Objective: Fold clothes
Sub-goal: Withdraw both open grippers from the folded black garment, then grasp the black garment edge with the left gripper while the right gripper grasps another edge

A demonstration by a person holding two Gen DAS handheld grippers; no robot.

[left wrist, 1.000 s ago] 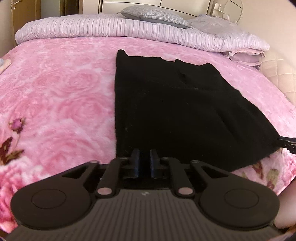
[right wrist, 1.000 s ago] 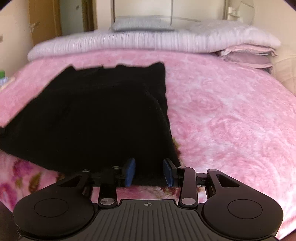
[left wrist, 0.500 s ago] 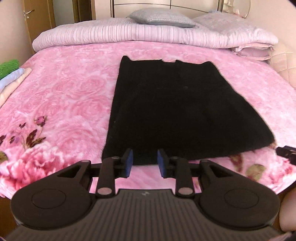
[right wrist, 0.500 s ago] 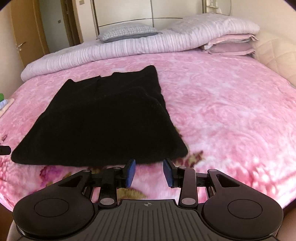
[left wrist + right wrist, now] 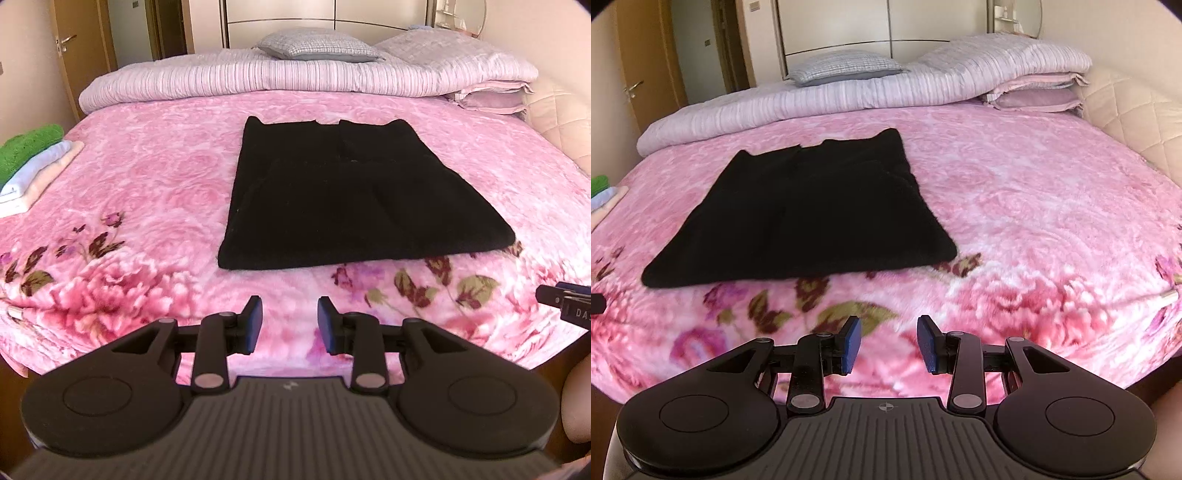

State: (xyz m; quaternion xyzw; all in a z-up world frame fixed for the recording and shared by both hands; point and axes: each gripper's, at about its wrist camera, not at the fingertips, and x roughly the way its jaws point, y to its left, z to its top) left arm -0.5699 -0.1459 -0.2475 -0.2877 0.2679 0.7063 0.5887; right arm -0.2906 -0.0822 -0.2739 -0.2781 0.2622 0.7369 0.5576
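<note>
A black garment (image 5: 351,195) lies flat on the pink floral blanket (image 5: 147,192), sides folded inward into a long panel; in the right wrist view the black garment (image 5: 809,218) sits left of centre. My left gripper (image 5: 290,323) hovers over the blanket's near edge, well short of the hem, its jaws opening with nothing between them. My right gripper (image 5: 888,343) also stands open and empty near the bed's front edge, short of the garment's right corner. The right gripper's tip (image 5: 565,301) shows at the left view's right edge.
A stack of folded clothes (image 5: 29,166), green on top, sits at the bed's left edge. A rolled lilac duvet (image 5: 295,77) and pillows (image 5: 317,46) line the far side. A padded headboard (image 5: 1126,107) curves along the right.
Both grippers have pulled back from the garment's near hem and risen. The left jaws, nearly shut at the hem a second ago, have spread and let go. The garment now lies flat and free.
</note>
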